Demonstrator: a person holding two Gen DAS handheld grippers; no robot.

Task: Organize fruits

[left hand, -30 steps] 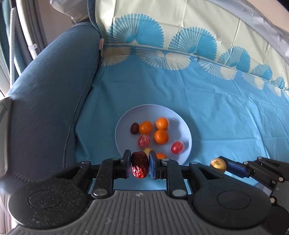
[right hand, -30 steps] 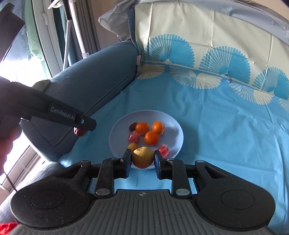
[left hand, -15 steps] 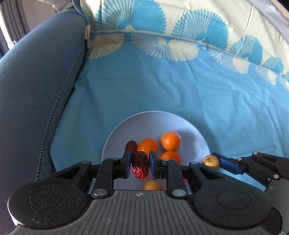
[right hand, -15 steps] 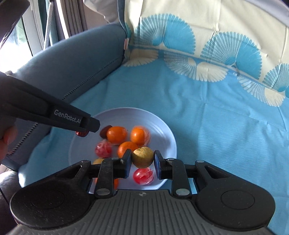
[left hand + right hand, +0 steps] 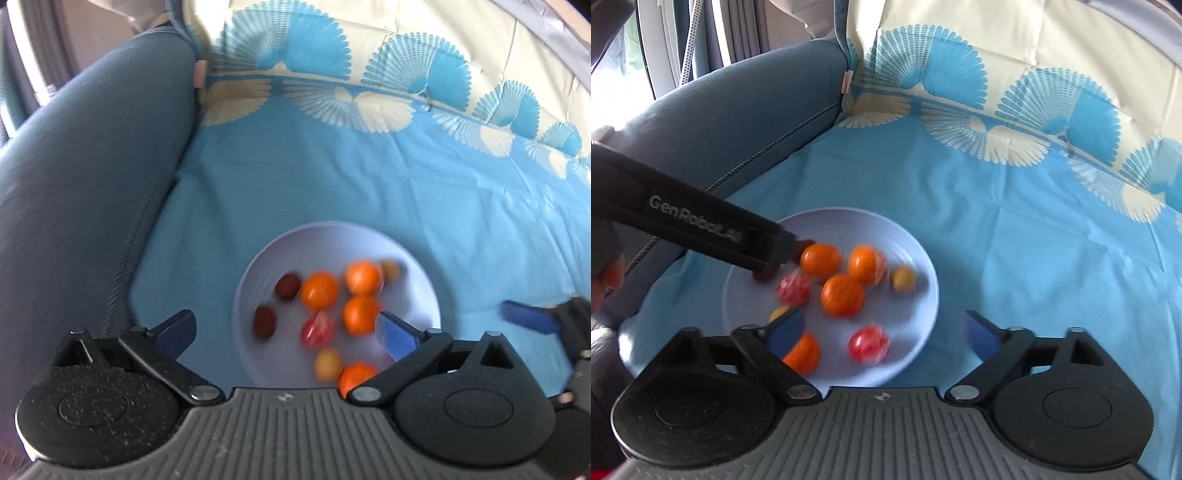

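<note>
Both claws, left claw point(image 5: 286, 330) and right claw point(image 5: 884, 330), are opening, empty, above the plate point(image 5: 923, 258)

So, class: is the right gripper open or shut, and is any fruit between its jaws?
Open, its jaws opening wide. The right gripper holds nothing between them; the fruit lies loose on the plate.
</note>
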